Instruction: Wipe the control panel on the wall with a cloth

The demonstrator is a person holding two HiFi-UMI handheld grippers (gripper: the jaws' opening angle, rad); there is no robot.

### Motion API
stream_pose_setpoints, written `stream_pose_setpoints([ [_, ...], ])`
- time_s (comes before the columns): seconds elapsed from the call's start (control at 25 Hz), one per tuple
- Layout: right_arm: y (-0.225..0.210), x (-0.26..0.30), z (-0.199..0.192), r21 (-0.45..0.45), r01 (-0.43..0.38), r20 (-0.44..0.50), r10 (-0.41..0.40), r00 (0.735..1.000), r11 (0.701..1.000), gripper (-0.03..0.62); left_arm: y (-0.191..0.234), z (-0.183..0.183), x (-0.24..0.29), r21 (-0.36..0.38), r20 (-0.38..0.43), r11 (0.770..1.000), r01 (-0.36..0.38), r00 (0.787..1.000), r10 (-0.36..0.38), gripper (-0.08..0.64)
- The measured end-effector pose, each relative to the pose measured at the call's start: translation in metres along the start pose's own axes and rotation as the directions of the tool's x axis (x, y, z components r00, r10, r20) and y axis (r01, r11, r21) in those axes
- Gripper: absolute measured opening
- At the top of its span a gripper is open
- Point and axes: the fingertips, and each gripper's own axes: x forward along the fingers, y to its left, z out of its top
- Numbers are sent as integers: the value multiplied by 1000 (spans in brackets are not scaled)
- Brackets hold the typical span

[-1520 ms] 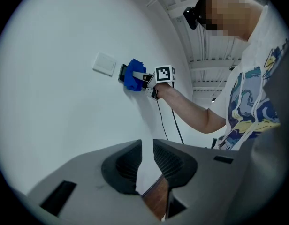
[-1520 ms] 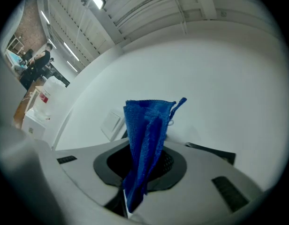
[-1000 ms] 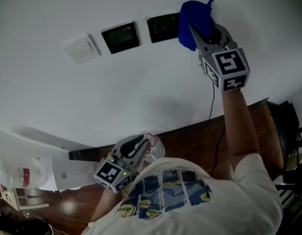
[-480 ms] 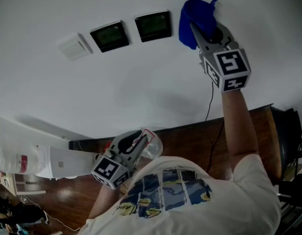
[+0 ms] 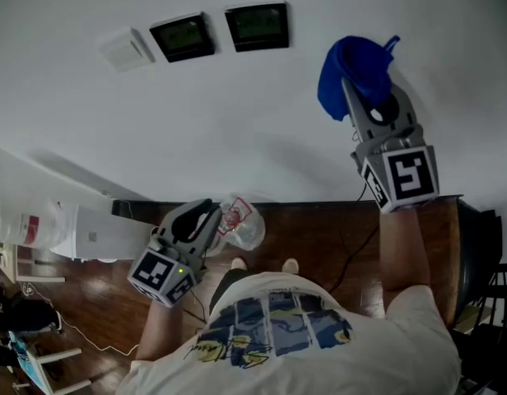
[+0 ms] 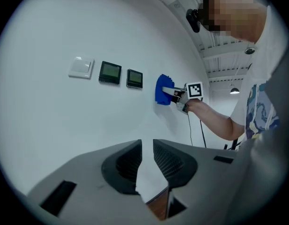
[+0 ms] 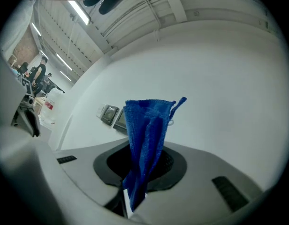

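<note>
Your right tongs [image 5: 369,97] are clamped on the blue cloth [image 5: 356,60], held up at the wall [image 5: 237,122] to the right of the two dark control panels [image 5: 256,25] and well apart from them. Your left tongs [image 5: 206,216] hang low, jaws a narrow slit apart with nothing between them. With no panel under the cloth, the wiping looks either done or broken off, and the pictures cannot show whether the screens are clean. A second ago the cloth sat at the nearer panel's edge; it has since come away to the right.
</note>
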Motion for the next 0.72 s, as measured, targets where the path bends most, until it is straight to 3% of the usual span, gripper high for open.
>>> stream_pose_setpoints([
  [0.28,51,-93,-25,51,6,-94,-1,996,999,75,-8,8,-23,35,38,999,-8,999,7,72],
  [0.52,125,-164,-22,129,26,-184,-2,983,991,75,-16,1,-68,32,78,998,47,996,-49,72],
  [0.72,183,-206,-8,122,20,-217,7,976,992,75,-21,-10,-121,27,102,996,80,991,-82,72],
])
